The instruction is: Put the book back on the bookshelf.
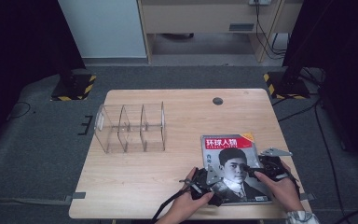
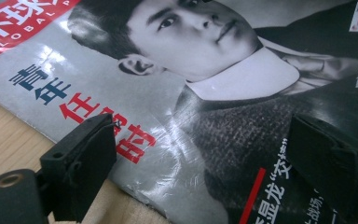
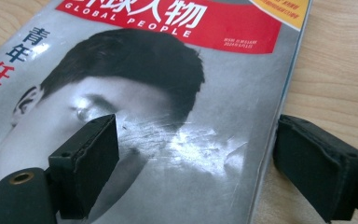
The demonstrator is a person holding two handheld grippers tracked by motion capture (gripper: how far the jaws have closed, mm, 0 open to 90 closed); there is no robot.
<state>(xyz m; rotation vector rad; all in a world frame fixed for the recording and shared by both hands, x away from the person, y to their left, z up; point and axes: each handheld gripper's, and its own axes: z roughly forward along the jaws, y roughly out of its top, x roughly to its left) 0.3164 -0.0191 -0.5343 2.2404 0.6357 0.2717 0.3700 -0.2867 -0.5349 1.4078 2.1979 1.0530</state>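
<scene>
1. Magazine (image 1: pixel 235 163) handling starts at our claws: the left claw (image 2: pixel 205 158) hangs spread over its lower left cover, the right claw (image 3: pixel 196 158) spread across its right edge.
2. It lies flat on the surface (image 1: pixel 168 186), near us.
3. We judge it light, floppy and glossy-slick; pinch an edge.

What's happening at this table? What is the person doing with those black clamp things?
A person at a wooden table holds a two-jaw gripper in each hand, both over a magazine lying flat, cover up, near the table's front right. The left gripper is at its lower left part and the right gripper at its right side. Both have their jaws open, with nothing clamped. A clear plastic divider rack stands apart to the left, with nothing visible in it.
</scene>
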